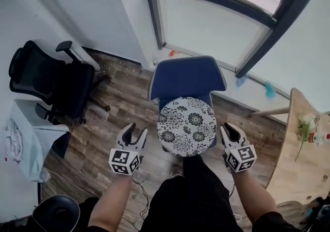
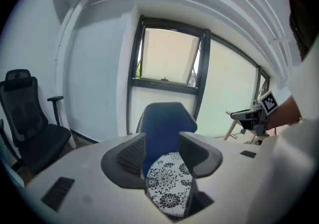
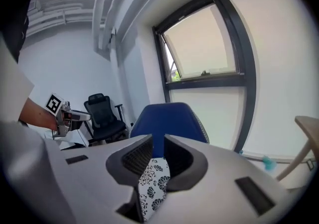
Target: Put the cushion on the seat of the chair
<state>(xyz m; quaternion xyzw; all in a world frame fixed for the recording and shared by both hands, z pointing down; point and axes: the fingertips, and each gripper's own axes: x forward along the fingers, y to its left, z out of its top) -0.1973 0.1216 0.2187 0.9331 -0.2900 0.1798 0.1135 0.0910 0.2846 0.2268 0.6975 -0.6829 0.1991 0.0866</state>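
Big window (image 1: 216, 25) runs across the far wall, and the wood floor (image 1: 129, 102) lies open in front of it. The black chair (image 1: 51, 84) is parked at the left wall, well apart from the action. The table (image 1: 304, 153) crowds in along the right edge, its rim near the right arm. Between them stands the chair (image 1: 185, 77), back to the window, with bare floor on both flanks.

The cushion (image 1: 186, 126) lies flat on the seat, covering nearly all of it, front edge close to the person's knee. The left gripper (image 1: 136, 129) hangs just off its left rim, not touching. Its jaws are wide apart, with nothing in them. The right gripper (image 1: 231, 128) sits just off the right rim, jaws drawn to a narrow slot that grips nothing.

Only the head view shows those gaps at the rim. Each gripper view frames the cushion through its own jaws, beyond the pads. Each also catches the other gripper out at its side, and the tilted-open window sash.
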